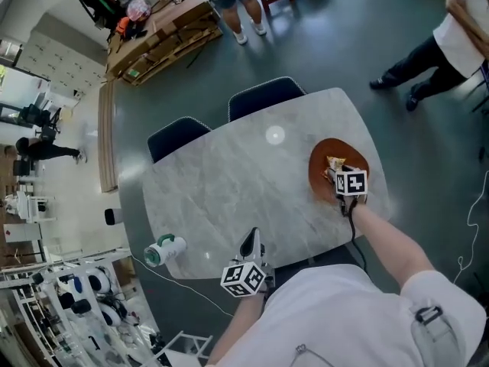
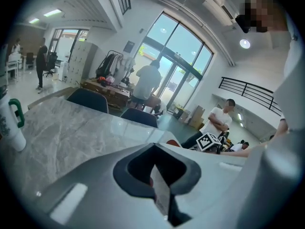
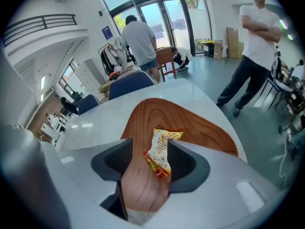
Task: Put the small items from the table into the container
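Two grippers (image 2: 156,171) (image 3: 147,160), one snack packet (image 3: 160,149) (one wooden tray (image 3: 205,128))

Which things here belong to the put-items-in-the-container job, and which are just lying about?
Job:
- snack packet, lying in the wooden tray
- right gripper, jaws open around the packet
- left gripper

Lying about:
- white mug with green handle
- two dark chairs
- people standing beyond the table

Right hand-held gripper (image 3: 148,150) jaws wide apart; left hand-held gripper (image 2: 155,165) jaws together.
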A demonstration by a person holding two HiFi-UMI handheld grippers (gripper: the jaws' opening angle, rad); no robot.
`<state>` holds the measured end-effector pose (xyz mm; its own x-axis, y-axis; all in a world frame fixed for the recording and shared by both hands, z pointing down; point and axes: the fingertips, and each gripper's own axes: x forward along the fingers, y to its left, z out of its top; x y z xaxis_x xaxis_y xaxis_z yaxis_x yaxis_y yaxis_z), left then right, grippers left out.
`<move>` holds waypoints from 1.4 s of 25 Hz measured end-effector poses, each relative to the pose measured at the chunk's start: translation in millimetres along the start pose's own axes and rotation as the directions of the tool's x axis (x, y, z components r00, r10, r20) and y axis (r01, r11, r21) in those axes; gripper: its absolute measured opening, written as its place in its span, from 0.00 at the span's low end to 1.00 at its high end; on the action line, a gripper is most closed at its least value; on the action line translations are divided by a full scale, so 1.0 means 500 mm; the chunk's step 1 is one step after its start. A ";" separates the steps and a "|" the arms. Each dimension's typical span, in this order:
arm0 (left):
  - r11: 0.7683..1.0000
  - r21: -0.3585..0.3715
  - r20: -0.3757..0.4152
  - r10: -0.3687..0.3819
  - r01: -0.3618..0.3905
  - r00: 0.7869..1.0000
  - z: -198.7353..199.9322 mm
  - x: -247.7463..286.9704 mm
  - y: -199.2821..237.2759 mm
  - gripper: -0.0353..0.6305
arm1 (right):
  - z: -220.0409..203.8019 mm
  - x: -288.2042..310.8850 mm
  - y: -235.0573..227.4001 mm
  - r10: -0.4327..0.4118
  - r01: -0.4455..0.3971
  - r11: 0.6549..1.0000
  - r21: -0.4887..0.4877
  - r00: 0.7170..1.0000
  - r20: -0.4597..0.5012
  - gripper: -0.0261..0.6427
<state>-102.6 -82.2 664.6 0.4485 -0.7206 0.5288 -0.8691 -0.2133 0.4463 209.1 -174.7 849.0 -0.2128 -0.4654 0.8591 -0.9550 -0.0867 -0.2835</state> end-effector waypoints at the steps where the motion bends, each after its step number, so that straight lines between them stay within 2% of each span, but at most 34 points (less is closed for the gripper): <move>1: 1.000 -0.009 0.006 -0.023 0.023 1.000 0.002 -0.008 -0.006 0.06 | 0.002 -0.024 0.012 0.016 -0.016 1.000 0.016 0.999 0.035 0.42; 4: 0.995 -0.024 0.037 -0.091 0.092 0.995 0.014 -0.034 -0.015 0.06 | 0.012 -0.101 0.073 0.093 -0.100 0.994 0.050 0.986 0.138 0.40; 6: 0.991 -0.031 0.058 -0.128 0.130 0.990 0.020 -0.056 -0.013 0.06 | 0.020 -0.161 0.135 0.152 -0.172 0.981 0.085 0.967 0.205 0.29; 8: 0.988 -0.030 0.074 -0.151 0.153 0.986 0.023 -0.082 -0.005 0.06 | 0.026 -0.224 0.217 0.218 -0.249 0.965 0.085 0.938 0.268 0.23; 11: 0.984 -0.006 0.102 -0.174 0.176 0.979 0.045 -0.109 0.004 0.06 | 0.041 -0.322 0.359 0.322 -0.329 0.943 -0.041 0.879 0.352 0.09; 13: 0.980 0.012 0.126 -0.199 0.199 0.972 0.072 -0.121 0.007 0.06 | 0.042 -0.378 0.452 0.386 -0.356 0.922 -0.150 0.839 0.384 0.08; 15: 0.974 0.034 0.147 -0.225 0.222 0.963 0.096 -0.136 0.009 0.06 | 0.027 -0.413 0.526 0.424 -0.364 0.905 -0.218 0.814 0.398 0.08; 18: 0.967 0.072 0.155 -0.254 0.245 0.955 0.115 -0.154 0.008 0.06 | 0.000 -0.438 0.581 0.431 -0.352 0.900 -0.257 0.803 0.411 0.08; 24: 0.957 0.137 0.133 -0.275 0.257 0.952 0.114 -0.178 0.023 0.06 | -0.018 -0.465 0.591 0.364 -0.263 0.927 -0.269 0.810 0.460 0.08; 28: 0.957 0.171 0.132 -0.258 0.234 0.957 0.125 -0.189 0.049 0.06 | -0.028 -0.495 0.614 0.345 -0.214 0.930 -0.298 0.788 0.509 0.08; 35: 0.954 0.199 0.158 -0.257 0.225 0.953 0.144 -0.200 0.063 0.06 | -0.042 -0.501 0.639 0.347 -0.205 0.928 -0.311 0.778 0.524 0.08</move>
<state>-189.8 -64.4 573.9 0.6181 -0.7365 0.2749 -0.7699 -0.4964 0.4011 -47.1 -67.1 552.2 -0.3891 -0.8535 0.3467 -0.9070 0.2890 -0.3064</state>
